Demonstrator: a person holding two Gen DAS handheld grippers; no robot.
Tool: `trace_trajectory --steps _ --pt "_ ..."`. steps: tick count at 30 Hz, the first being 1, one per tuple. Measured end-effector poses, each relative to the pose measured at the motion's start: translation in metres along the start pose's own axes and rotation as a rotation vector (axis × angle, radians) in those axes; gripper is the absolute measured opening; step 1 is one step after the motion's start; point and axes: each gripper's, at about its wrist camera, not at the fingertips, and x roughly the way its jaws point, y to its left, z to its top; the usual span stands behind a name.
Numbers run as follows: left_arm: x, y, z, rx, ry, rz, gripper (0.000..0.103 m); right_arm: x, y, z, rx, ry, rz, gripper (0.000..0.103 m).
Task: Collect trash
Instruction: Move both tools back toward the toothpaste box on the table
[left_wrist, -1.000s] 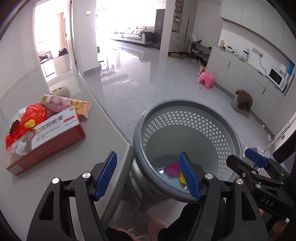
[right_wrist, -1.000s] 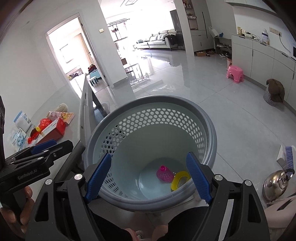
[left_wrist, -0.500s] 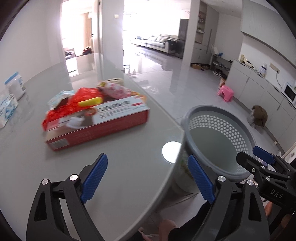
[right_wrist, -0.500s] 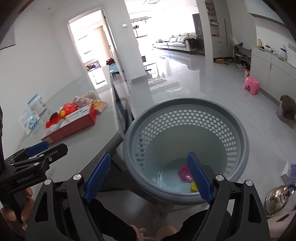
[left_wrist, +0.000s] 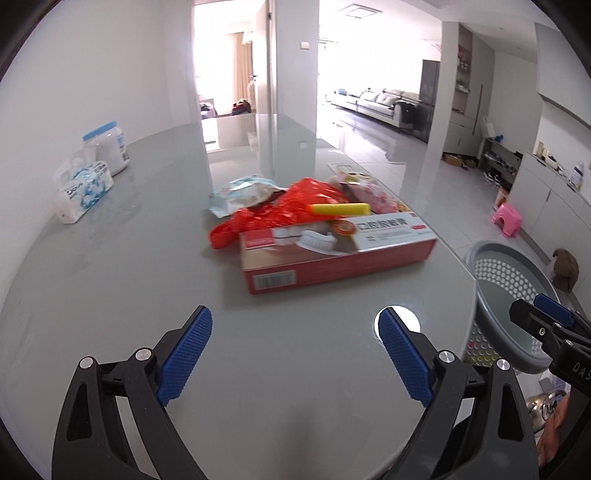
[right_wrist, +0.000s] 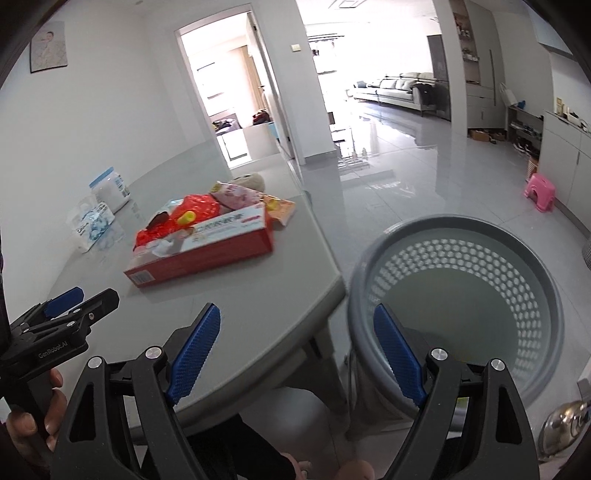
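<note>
Grey table (left_wrist: 110, 295) | red box (left_wrist: 332, 254) at 12 o'clock | left gripper (left_wrist: 295, 354) wide, just opened, empty | right gripper (right_wrist: 295, 354) wide, empty | basket (right_wrist: 539, 280) at 2 o'clock

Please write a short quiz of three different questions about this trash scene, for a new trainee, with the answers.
1. True or false: the left gripper holds a piece of trash.
2. What lies on the red wrapper: (a) a spoon, (b) a yellow stick, (c) a cup?
3. Where does the grey basket stand, relative to the table?

Key
1. False: its jaws are open and empty.
2. (b).
3. On the floor beside the table's edge, below the right gripper.
</note>
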Motion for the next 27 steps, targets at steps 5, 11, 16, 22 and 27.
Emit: trace_trajectory --steps 5,11,16,22,27 --pt "0.008 0.024 0.004 -0.032 -0.001 0.028 0.090 0.016 0.017 0.011 -0.027 0.005 0.011 0.081" --pt "0.019 0.045 0.007 -0.055 0.010 0.061 0.090 0.034 0.035 0.027 -0.053 0.006 0.019 0.081" --pt "0.029 0.060 0.010 -0.069 0.025 0.076 0.090 0.053 0.057 0.044 -0.079 0.000 0.037 0.081" --pt "0.035 0.073 0.017 -0.075 0.028 0.094 0.090 0.080 0.087 0.062 -0.134 0.004 0.057 0.081" --pt "0.040 0.079 0.020 -0.086 0.034 0.093 0.090 0.102 0.105 0.072 -0.166 0.010 0.058 0.081"
